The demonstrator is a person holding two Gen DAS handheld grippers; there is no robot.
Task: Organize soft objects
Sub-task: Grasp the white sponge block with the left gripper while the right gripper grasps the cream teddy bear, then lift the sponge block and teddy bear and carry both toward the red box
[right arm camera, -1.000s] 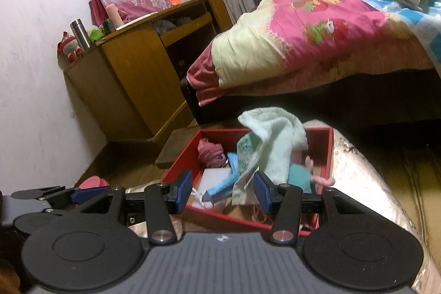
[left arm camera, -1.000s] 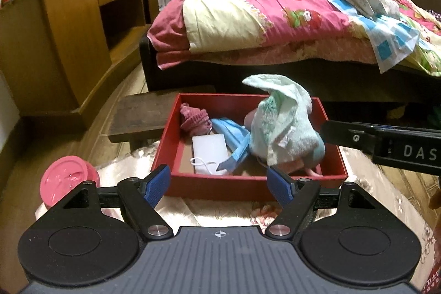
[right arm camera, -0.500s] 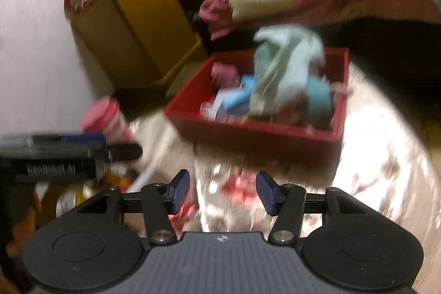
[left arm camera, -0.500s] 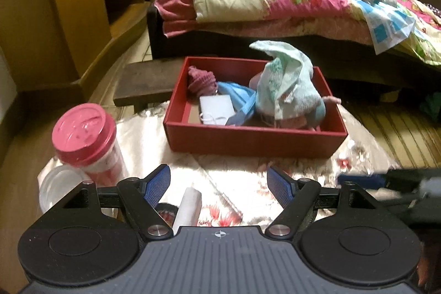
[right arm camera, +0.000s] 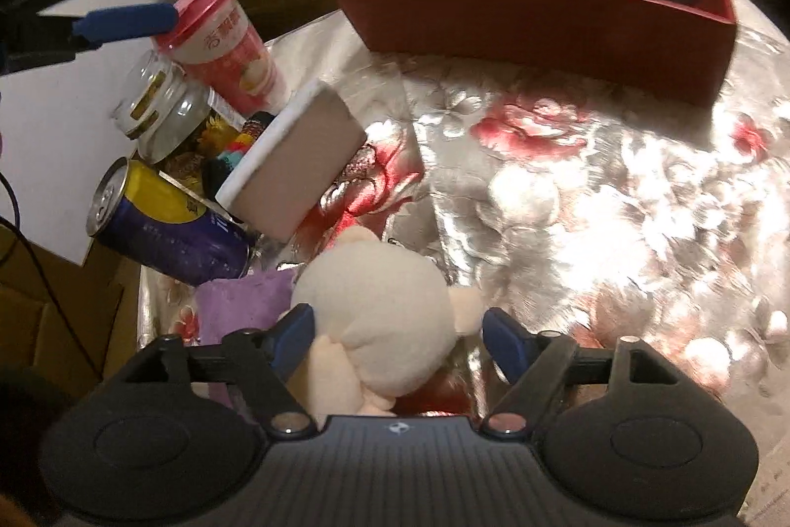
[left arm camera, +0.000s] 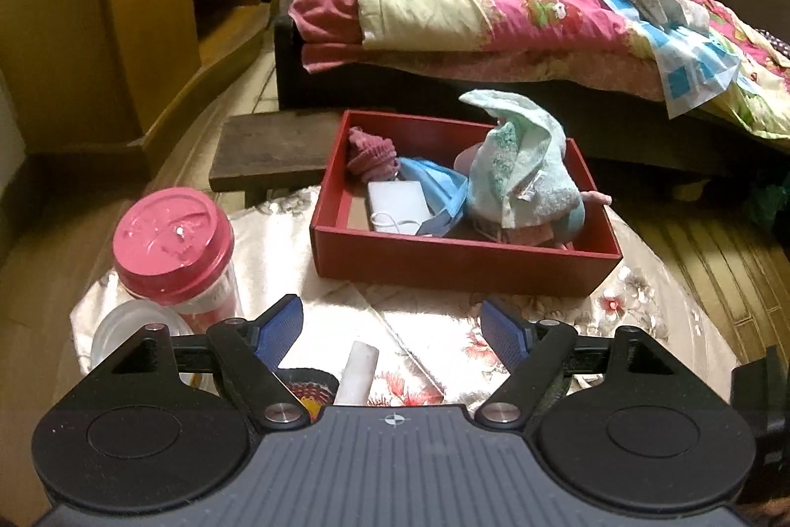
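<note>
Listing by size, risks first. Table (right arm camera: 617,191): slick floral cloth; a plush dragged across it could slide into the clutter.

Red box (left arm camera: 464,265), one, at the far side of the table: already heaped. Contents counted: one green towel (left arm camera: 518,161) over a plush, one blue cloth (left arm camera: 434,186), one pink knit (left arm camera: 370,151), one white pack (left arm camera: 397,206). Another item dropped on top may roll off the pile.

Cream plush (right arm camera: 375,319), one, near edge, between the right gripper (right arm camera: 400,337) jaws, which have just been opening; left pad touching or nearly so, right pad clear, so not gripped. Closing off-centre may pinch only an ear.

Purple cloth (right arm camera: 242,304), one, beside the plush; could be caught too.

Hard items close by, liable to topple: one tilted board (right arm camera: 296,161), one can (right arm camera: 168,225), one pink cup (left arm camera: 173,240), glass jars, two or so.

Left gripper (left arm camera: 392,332): spread, empty.
</note>
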